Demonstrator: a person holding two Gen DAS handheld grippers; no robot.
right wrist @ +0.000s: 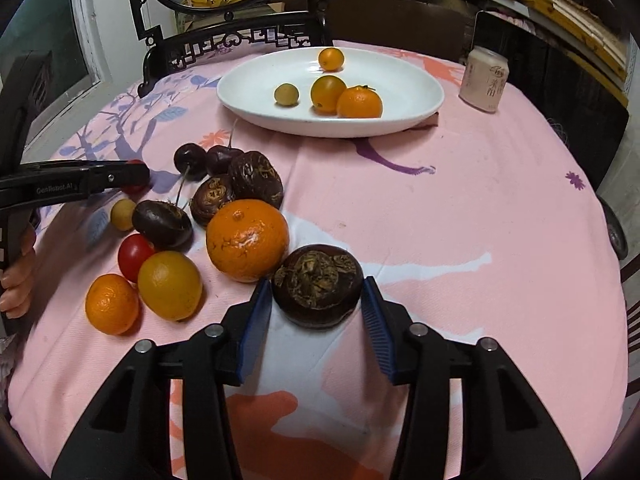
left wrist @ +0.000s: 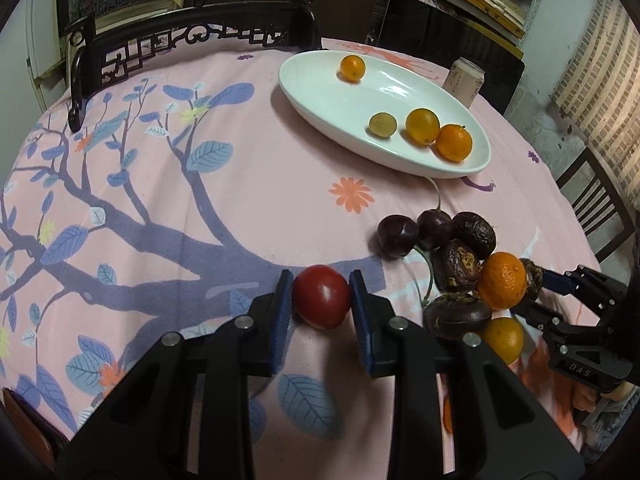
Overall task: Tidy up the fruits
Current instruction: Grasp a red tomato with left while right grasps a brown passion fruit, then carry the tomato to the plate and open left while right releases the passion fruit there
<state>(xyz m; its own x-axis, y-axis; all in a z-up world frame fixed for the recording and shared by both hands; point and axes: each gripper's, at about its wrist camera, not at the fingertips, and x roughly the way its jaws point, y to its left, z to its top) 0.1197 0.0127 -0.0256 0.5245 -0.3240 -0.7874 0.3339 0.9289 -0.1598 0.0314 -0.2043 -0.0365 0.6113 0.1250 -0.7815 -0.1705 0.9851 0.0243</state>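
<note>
Both grippers closing on fruit beside the white plate (right wrist: 434,92)

Left gripper (left wrist: 322,298) clamped on red tomato (left wrist: 322,296), soft, smooth: squeeze lightly across its middle. Right gripper (right wrist: 318,300) pinching dark water chestnut (right wrist: 318,288) on tablecloth (right wrist: 460,220), firm, rough-skinned

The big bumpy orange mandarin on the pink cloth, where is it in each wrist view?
Left wrist view: the big bumpy orange mandarin sits at right, amid the dark brown fruits.
Right wrist view: it lies centre-left, just beyond the blue finger pads.
Shared landmark: the white oval plate further back.
</note>
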